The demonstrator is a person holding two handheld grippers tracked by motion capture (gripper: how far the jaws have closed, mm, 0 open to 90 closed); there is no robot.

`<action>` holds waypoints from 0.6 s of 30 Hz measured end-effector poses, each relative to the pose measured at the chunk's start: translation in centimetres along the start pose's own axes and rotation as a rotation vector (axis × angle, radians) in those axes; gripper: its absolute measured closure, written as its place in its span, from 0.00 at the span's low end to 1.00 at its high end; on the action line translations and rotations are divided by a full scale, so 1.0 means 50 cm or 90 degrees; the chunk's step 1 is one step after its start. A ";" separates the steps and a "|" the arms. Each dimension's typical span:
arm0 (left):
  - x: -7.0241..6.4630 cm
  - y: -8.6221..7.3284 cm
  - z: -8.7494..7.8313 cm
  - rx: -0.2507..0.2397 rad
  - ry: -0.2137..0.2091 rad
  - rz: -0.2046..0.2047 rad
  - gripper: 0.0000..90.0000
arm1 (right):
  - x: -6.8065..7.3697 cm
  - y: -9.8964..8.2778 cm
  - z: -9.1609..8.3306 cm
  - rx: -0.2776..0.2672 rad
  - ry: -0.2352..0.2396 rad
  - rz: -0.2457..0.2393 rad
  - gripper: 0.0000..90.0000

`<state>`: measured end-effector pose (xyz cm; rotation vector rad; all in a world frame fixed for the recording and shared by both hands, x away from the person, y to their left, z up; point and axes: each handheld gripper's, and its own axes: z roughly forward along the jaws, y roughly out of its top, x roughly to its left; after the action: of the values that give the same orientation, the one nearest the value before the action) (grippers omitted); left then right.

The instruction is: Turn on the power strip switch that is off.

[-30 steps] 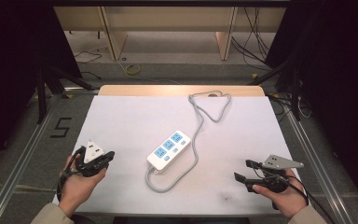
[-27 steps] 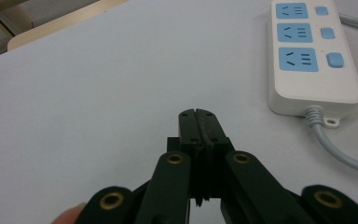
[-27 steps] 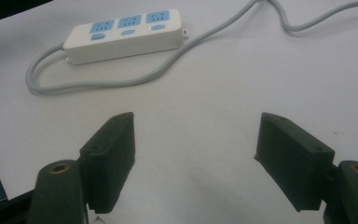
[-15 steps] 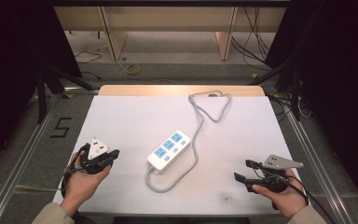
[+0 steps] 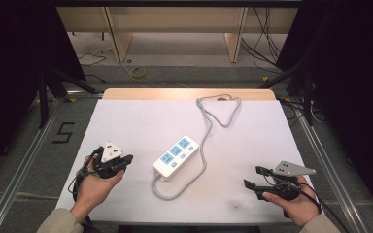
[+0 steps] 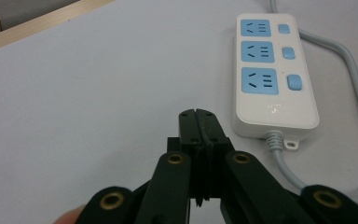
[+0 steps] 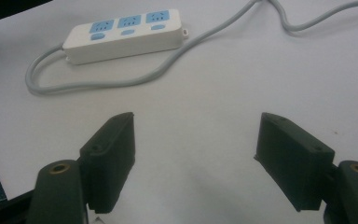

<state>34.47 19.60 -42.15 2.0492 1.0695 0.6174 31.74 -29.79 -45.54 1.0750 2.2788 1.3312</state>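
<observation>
Between the left gripper [image 6: 199, 114] and the right gripper [image 7: 196, 154] lies one white power strip [image 5: 175, 155] with three blue sockets, touched by neither; left jaws pressed together on nothing, right jaws spread wide, one grey cord [image 5: 201, 165] looping across the table [image 5: 141, 116].

White power strip [image 5: 176, 155], three blue sockets, flat mid-table, grey cord [image 5: 217, 115] looped

A black "5" [image 5: 63, 132] is marked on the grey floor [image 5: 34, 160] left of the table.
</observation>
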 end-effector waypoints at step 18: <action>-0.015 0.021 0.022 0.008 -0.014 0.006 1.00 | 0.000 0.000 0.000 0.000 0.001 0.000 0.32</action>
<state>35.33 18.16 -42.05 2.0687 1.0547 0.5924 31.75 -29.78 -45.54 1.0752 2.2797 1.3316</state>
